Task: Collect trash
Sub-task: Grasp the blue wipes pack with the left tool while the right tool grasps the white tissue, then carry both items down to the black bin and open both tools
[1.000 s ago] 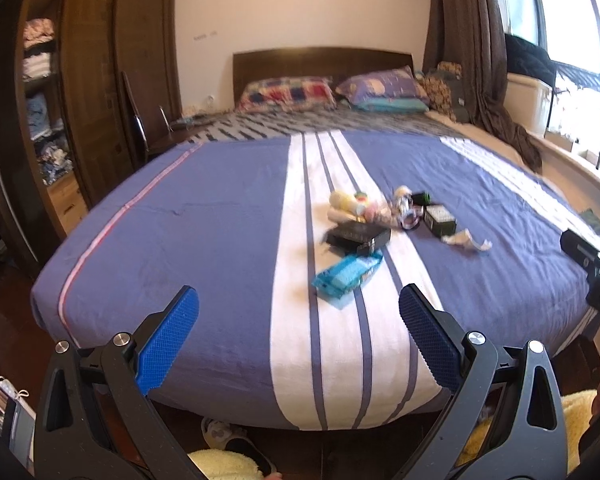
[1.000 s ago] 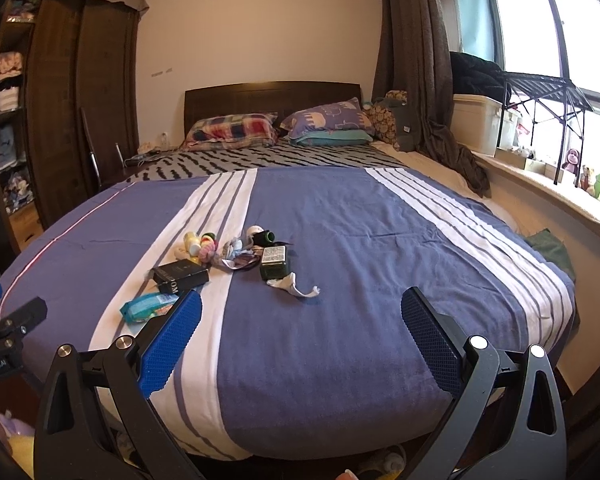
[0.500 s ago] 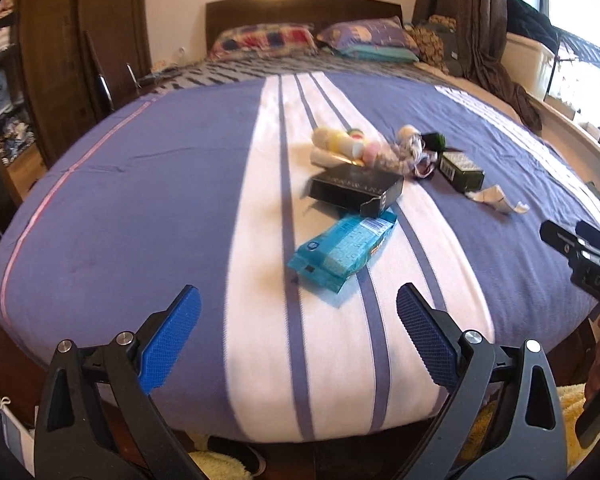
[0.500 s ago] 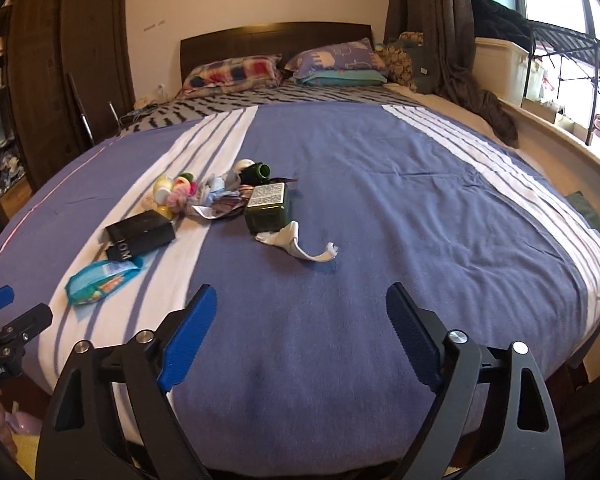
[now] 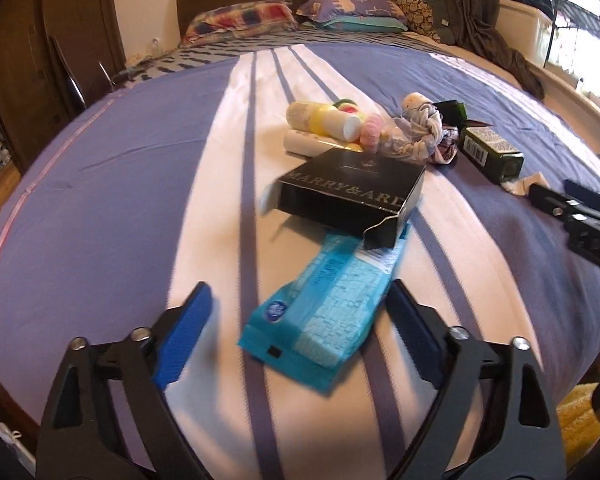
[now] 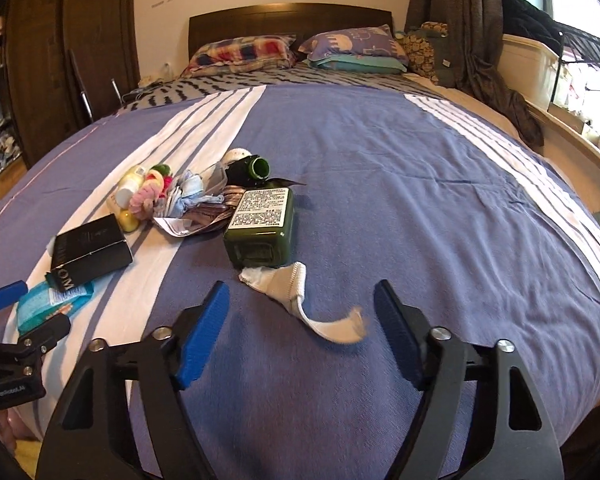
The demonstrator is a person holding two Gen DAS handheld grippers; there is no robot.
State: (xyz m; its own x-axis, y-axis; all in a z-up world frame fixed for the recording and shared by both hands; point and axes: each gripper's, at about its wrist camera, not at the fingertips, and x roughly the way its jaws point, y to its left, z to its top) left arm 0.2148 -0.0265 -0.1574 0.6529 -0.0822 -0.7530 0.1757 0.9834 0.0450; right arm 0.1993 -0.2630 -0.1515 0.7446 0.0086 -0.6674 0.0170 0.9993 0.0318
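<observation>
1. Since trash is to be collected, the left gripper [image 5: 300,316] is held wide open, empty, around the blue packet [image 5: 324,312] near the bed's [image 6: 420,184] foot edge.
2. Likewise spread and empty, the right gripper [image 6: 300,320] is poised over the white scrap [image 6: 300,296].
3. Farther in, the black box [image 5: 352,192] and green bottle [image 6: 262,224] are left lying.

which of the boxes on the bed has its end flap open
The black box, lying partly on the blue packet; its end flap hangs open, while the dark green box looks closed.
</observation>
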